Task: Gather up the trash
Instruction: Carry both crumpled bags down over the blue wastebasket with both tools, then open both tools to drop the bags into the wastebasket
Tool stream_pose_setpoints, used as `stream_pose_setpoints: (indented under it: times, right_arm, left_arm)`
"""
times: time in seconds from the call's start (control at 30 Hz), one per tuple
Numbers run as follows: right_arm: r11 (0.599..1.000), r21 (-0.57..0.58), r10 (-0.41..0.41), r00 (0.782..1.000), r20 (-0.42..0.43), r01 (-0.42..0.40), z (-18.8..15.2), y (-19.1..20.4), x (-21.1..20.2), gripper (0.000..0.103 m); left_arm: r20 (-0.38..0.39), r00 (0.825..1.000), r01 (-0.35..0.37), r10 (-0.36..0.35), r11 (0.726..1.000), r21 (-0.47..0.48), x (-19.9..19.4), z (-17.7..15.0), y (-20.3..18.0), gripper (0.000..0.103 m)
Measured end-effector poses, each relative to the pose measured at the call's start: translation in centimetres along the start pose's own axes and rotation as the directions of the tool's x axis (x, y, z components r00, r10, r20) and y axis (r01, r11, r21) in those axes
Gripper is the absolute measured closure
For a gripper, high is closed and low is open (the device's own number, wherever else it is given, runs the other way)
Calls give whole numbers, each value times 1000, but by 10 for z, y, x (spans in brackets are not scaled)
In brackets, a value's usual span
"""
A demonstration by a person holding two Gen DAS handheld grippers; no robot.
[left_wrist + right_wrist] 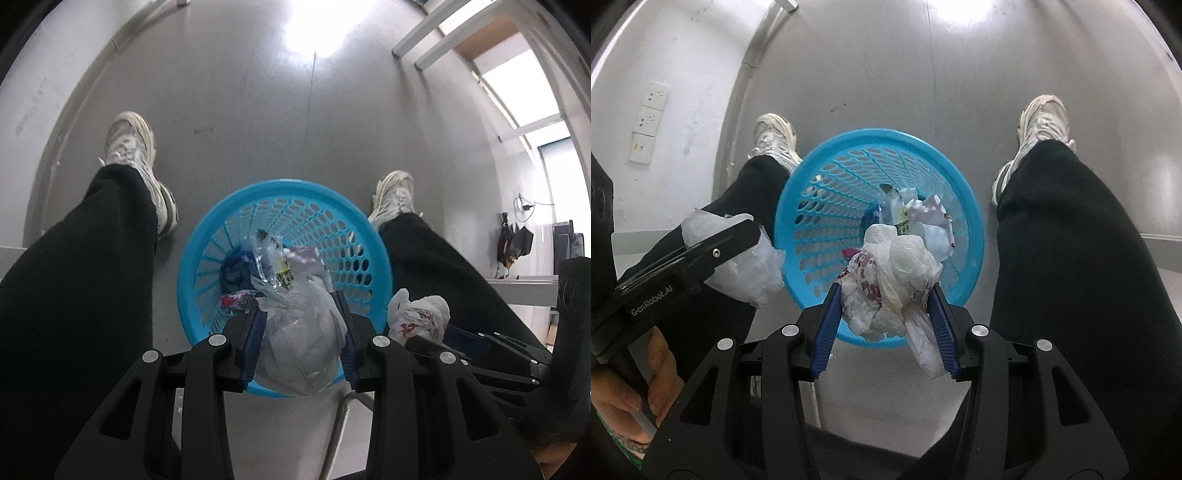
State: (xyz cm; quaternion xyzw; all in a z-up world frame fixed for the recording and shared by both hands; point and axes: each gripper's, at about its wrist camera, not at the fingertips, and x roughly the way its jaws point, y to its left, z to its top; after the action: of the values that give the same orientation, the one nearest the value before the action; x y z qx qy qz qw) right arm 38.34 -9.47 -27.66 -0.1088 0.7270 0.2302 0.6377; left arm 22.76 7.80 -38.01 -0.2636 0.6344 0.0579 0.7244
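My left gripper (301, 317) is clamping a crumpled white plastic bag (303, 332) between its blue pads (251, 339), the wad bulging up past the fingertips and hanging over the near rim of the blue basket (207, 236). My right gripper (886, 310) is squeezing a second crumpled bag, white with red print (886, 280), its loose tail trailing down along the right pad (943, 332); this wad too is hanging above the basket's near rim. Each gripper is showing in the other's view, off to the side with its bag. Inside the perforated basket, a clear wrapper (269, 258), white paper and dark blue scraps are lying at the bottom. The basket is standing on the grey floor (240, 110) between my two black trouser legs (74, 277) and pale sneakers (129, 140).
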Motion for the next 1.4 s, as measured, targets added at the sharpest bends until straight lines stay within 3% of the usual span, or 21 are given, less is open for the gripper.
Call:
stream_pose_setpoints:
  times: [0.2,0.33,0.4,0.43,0.57,0.7,1.03,1.2,1.4]
  right_arm:
    - [996,-21,-86,995,-58,85,23,-6,39,58]
    - [998,20,-60,994,-92,63,29,-18,54,58]
    - [998,26,-49,995,-89,51,31,-20,58,56]
    - [998,28,-46,995,-86,49,31,-20,59,54]
    - [999,32,-36,996,-83,39,30,-19,60,40]
    - [998,27,-47,997,-69,49,30,-17,56,34]
    - [994,-30,-108,994,6,108,22,-9,31,32]
    - [991,-77,-108,992,70,114,6,5,-1,27]
    - [988,-125,-73,985,155,93,-28,19,-50,16]
  left_arm:
    - [-53,997,-51,50,999,-8,28,17,3,68]
    - [-81,995,-53,53,999,1,39,22,2,68]
    - [-81,995,-61,62,998,10,41,24,0,58]
    - [-79,995,-66,67,998,9,41,26,0,45]
    - [-17,991,-129,130,991,39,35,30,-2,39]
    - [-8,993,-117,117,992,39,31,30,-1,36]
    - [2,995,-101,101,994,34,17,28,2,34]
    - [-4,997,-75,76,992,98,-11,5,2,32]
    - [75,997,-42,29,984,172,-68,-30,1,8]
